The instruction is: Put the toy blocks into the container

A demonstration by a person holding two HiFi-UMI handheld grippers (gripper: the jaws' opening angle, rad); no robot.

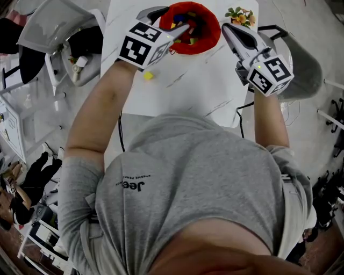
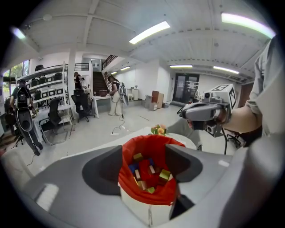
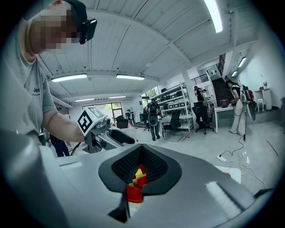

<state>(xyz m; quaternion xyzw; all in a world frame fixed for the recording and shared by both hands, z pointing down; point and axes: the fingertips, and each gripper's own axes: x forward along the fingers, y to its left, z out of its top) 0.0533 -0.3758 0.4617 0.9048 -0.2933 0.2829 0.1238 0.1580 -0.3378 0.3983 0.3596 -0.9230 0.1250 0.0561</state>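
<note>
Grey shirt [image 1: 188, 182] and the person's forearms fill the lower part of the head view, closest to the lens. Beyond them is a white table [image 1: 215, 91], and the container [image 1: 210, 33], a tub lined with red cloth, stands at its far edge.

Left of the container, and reaching over its rim from that side, is the left gripper [image 1: 172, 21], its marker cube nearer the person than the tub. In the left gripper view its jaws stand well apart with nothing gripped. The open mouth of the container shows in the gap between them, just beyond the pads.

Right of the container, apart from its rim, the right gripper [image 1: 226, 27] is held with its tip level with the tub and its marker cube back toward the person. In the right gripper view its jaws are drawn together, leaving only a thin slit. Bits of red and yellow show through that slit, and I cannot tell whether any of it is touched by the pads.

A small bunch of flowers [image 1: 240, 16] lies right of the container, just past the right gripper's tip.

Toy blocks [image 2: 149, 171] in blue, red, green, yellow and bare wood lie heaped inside the container. One yellow block [image 1: 148, 76] lies on the table outside it, on the person's side and to its left, under the left gripper's cube.
</note>
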